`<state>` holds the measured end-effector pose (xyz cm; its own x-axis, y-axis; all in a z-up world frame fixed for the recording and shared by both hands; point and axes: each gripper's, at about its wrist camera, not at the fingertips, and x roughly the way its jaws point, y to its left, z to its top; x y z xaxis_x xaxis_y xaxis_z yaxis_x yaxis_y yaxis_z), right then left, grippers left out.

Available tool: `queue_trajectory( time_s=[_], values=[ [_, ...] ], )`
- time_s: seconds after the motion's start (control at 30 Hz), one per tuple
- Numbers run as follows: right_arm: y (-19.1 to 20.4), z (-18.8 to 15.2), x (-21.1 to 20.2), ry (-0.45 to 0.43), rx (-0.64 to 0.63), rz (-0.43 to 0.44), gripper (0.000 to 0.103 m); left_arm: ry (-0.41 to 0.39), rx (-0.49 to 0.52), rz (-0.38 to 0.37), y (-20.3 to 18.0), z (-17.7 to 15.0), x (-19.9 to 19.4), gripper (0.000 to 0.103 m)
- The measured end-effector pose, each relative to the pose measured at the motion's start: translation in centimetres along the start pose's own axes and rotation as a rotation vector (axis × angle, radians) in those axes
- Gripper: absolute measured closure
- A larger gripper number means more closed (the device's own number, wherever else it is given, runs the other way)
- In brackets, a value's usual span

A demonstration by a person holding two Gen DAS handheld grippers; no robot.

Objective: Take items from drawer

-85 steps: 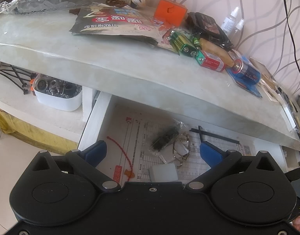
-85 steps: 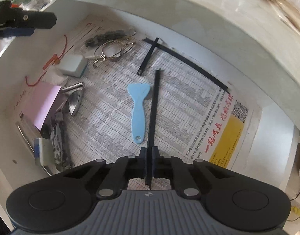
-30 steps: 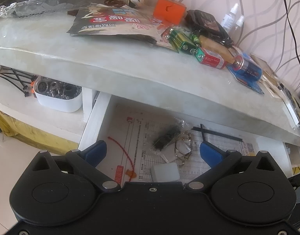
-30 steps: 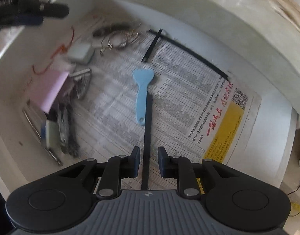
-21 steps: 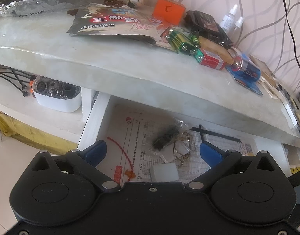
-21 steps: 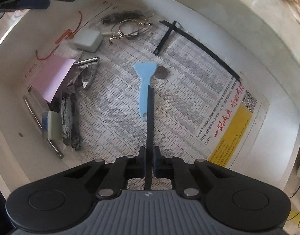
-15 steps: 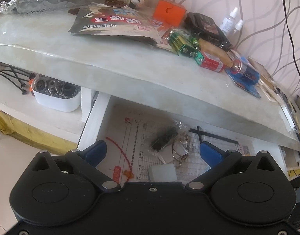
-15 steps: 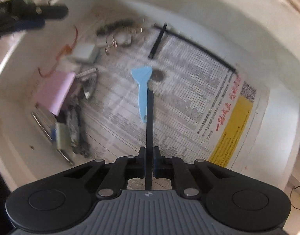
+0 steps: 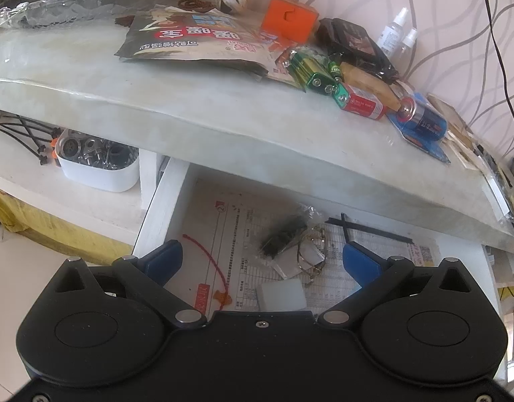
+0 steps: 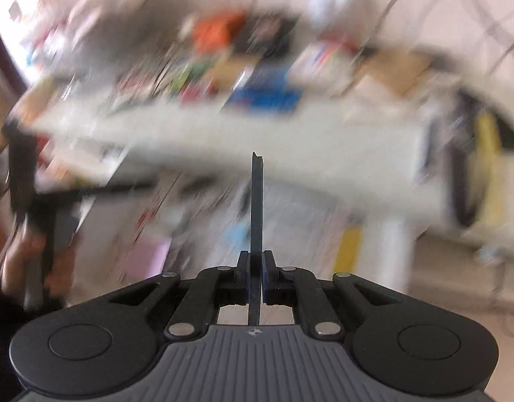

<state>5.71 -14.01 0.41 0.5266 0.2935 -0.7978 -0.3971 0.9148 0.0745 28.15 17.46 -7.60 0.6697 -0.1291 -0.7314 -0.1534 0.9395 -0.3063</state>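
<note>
Right wrist view alone shows right tool (image 10: 256, 264) clamping black strip (image 10: 257, 207); left tool (image 9: 262, 258) gapes.

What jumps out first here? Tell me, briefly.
The right gripper is shut on a thin black strip standing straight out from its jaws, against a motion-blurred background. In the left wrist view, the open left gripper hangs over an open drawer, below a cluttered countertop with batteries.
</note>
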Motion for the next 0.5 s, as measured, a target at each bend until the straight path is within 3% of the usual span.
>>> queue_trajectory(
  time_s=[0.1,0.23,0.43,0.5],
  values=[
    [-3.7,3.0,-0.7,-0.086,0.072,-0.101,0.095,0.0,-0.002,0.0,0.1,0.0,-0.1,0.0],
    [-8.7,6.1,2.2,-0.115,0.2,-0.197,0.095,-0.001,-0.006,-0.002,0.2,0.0,-0.1,0.0],
    [-10.7,7.2,5.8,-0.13,0.27,-0.227,0.094,-0.002,-0.008,-0.005,0.3,0.0,-0.2,0.0],
    [-10.9,7.0,5.9,-0.137,0.271,-0.242,0.087,-0.001,0.0,0.003,0.2,0.0,-0.1,0.0]
  ],
)
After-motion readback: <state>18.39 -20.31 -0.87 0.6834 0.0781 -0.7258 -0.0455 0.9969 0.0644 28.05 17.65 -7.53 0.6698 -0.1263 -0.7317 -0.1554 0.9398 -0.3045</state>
